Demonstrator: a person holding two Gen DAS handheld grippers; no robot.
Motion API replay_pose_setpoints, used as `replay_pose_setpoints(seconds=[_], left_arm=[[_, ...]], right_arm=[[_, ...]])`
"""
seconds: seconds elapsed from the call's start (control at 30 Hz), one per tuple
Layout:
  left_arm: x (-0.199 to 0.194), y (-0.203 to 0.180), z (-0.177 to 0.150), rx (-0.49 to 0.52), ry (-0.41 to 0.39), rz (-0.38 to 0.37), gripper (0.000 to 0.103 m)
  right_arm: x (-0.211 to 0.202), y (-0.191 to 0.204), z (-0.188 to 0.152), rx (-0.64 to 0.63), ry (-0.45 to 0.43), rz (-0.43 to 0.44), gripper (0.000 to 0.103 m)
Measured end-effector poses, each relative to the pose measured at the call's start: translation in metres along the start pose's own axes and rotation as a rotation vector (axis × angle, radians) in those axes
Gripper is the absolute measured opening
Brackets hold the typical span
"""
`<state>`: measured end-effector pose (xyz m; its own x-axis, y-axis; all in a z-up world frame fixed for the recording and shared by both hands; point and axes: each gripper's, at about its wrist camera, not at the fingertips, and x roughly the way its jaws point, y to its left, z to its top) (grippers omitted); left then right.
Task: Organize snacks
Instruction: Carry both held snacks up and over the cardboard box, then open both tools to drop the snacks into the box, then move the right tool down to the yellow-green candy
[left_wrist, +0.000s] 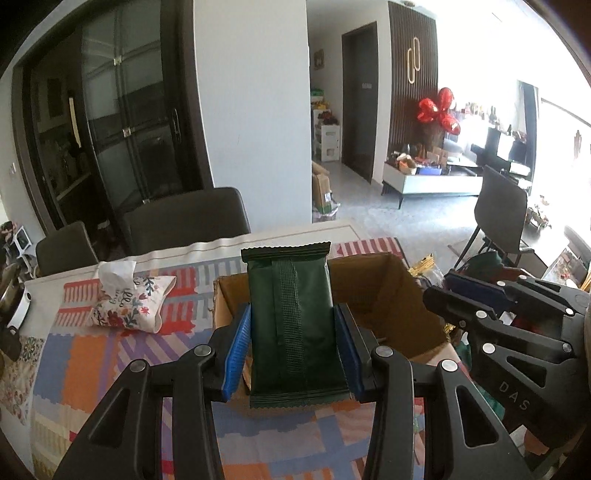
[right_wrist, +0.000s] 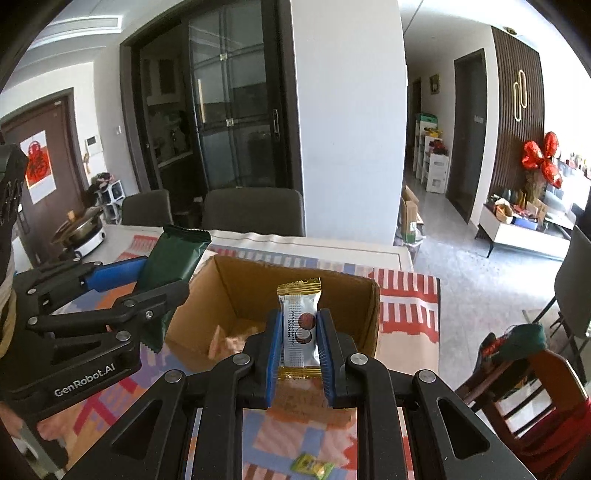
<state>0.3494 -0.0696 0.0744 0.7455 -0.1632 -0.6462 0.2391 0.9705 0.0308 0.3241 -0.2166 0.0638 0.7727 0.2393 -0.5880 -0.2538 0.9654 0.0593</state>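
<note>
Dark green foil snack packet (left_wrist: 293, 325) sits pinched upright in the left tool (left_wrist: 293, 347) above the open brown cardboard box (left_wrist: 388, 295). From the right wrist, the right tool (right_wrist: 299, 349) pinches a white-and-gold candy wrapper (right_wrist: 300, 325) over the same box; both seem ready to lower and release.

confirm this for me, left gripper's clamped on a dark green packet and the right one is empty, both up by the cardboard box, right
Not quite: the right gripper is not empty. The right wrist view shows it clamped on a white packet with gold ends. The left gripper does hold the dark green packet, both by the cardboard box.
</note>
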Motion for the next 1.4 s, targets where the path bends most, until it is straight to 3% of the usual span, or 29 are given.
replay_pose_setpoints(seconds=[0.27,0.3,0.37,0.4,0.47,1.0,1.4], left_arm=[[0.028,0.003,0.009,-0.03,0.052,0.025,0.046],[0.03,0.003,0.01,-0.031,0.053,0.041,0.049],[0.029,0.003,0.01,-0.02,0.045,0.082,0.065],[0.029,0.005,0.01,-0.015,0.04,0.09,0.065],[0.025,0.006,0.007,-0.005,0.036,0.101,0.065],[-0.032,-0.006,-0.052,0.003,-0.03,0.144,0.079],[-0.031,-0.024,-0.104,-0.025,0.026,0.16,0.081]], right_arm=[[0.029,-0.01,0.009,0.02,0.055,-0.005,0.02],[0.031,-0.01,0.01,0.024,0.058,-0.002,0.02],[0.035,-0.012,0.009,0.036,0.064,-0.006,0.022],[0.035,-0.011,0.009,0.037,0.067,-0.007,0.025],[0.035,-0.013,0.007,0.048,0.069,-0.005,0.045],[-0.017,0.007,-0.038,0.001,-0.001,-0.041,0.05],[-0.017,0.003,-0.091,0.017,0.065,-0.035,0.05]])
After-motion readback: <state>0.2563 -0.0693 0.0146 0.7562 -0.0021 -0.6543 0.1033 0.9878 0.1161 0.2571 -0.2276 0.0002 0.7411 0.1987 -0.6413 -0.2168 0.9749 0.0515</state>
